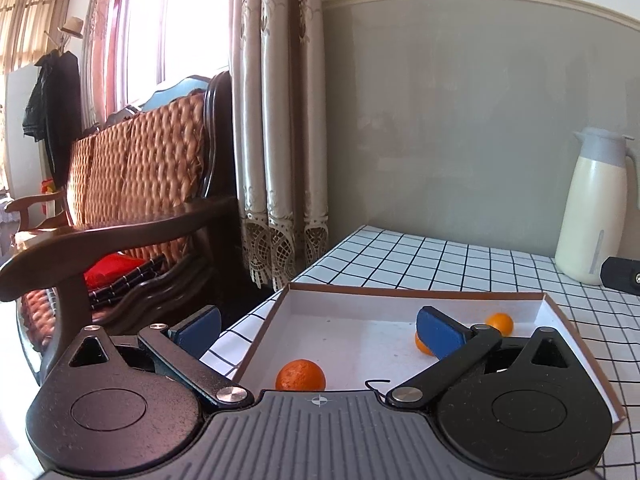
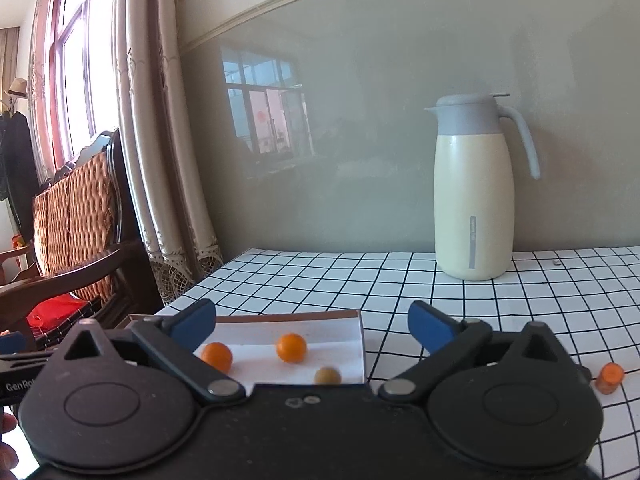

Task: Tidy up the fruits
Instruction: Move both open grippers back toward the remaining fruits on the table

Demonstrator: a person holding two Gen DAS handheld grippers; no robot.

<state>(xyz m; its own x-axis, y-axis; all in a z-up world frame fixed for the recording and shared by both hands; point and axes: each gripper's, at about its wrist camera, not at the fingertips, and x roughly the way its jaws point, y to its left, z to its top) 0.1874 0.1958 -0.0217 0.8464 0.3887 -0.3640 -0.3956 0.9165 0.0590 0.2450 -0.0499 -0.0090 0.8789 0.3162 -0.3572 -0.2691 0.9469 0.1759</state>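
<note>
Both the left gripper (image 1: 318, 330) and right gripper (image 2: 312, 326) stood wide, empty. Three small orange round fruits (image 2: 291, 347) lay inside the shallow white cardboard tray (image 2: 361, 334); one orange fruit piece (image 2: 609, 377) remained right of it, best approached squarely.

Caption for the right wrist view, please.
Open right gripper hovers over a shallow box holding three small fruits, with one orange fruit on the checked tablecloth.
</note>
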